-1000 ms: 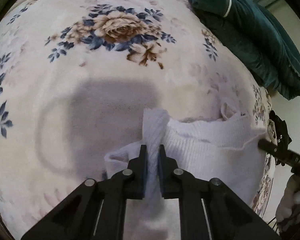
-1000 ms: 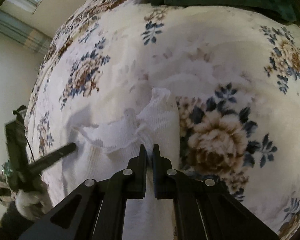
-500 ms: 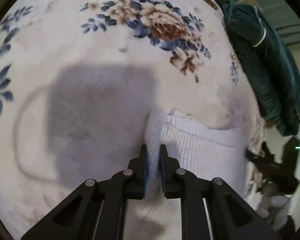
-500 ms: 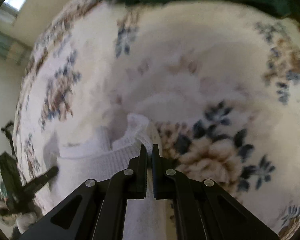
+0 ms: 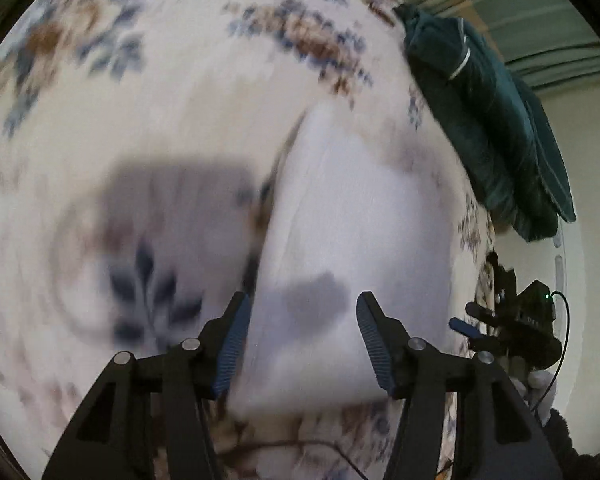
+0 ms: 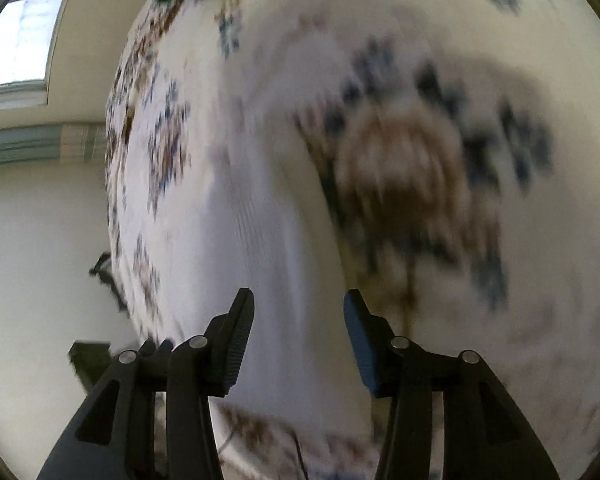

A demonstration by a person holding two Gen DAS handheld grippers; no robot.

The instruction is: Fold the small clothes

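While grippers gape — one white garment (image 5: 352, 240)

Bed (image 5: 188, 128): cream cover, blue-brown flower print, blurred in both views. White knit garment (image 5: 352, 232) lies flat on it, centre of left wrist view, long axis 12 to 6 o'clock; also seen in right wrist view (image 6: 256, 240), centre-left. Dark green bundle (image 5: 488, 128) rests on the cover at 2 o'clock, apart from the garment.
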